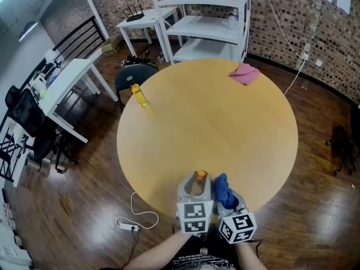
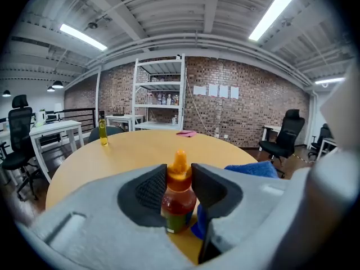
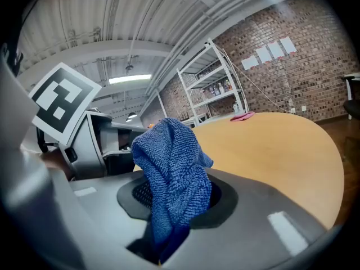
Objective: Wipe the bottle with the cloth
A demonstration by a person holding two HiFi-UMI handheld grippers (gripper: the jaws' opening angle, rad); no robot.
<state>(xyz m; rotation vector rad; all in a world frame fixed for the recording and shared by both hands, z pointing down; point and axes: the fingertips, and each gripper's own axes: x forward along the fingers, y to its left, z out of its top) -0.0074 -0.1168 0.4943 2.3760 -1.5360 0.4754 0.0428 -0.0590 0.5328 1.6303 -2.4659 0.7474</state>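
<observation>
A small bottle (image 2: 179, 198) with an orange cap and reddish-brown contents stands upright between the dark pads of my left gripper (image 2: 174, 187), which is shut on its neck and shoulder. From the head view only the bottle's orange cap (image 1: 200, 176) shows, above the left gripper (image 1: 195, 191) at the table's near edge. My right gripper (image 3: 177, 201) is shut on a bunched blue cloth (image 3: 169, 176) that rises out of its jaws. In the head view the blue cloth (image 1: 223, 189) sits just right of the bottle, beside it; touching or apart cannot be told.
The round wooden table (image 1: 225, 122) carries a yellow oil bottle (image 1: 138, 95) at its far left edge and a pink cloth (image 1: 244, 73) at its far right edge. White shelving (image 1: 205, 21) and white desks (image 1: 67, 80) stand beyond. A power strip with its cable (image 1: 132, 221) lies on the floor.
</observation>
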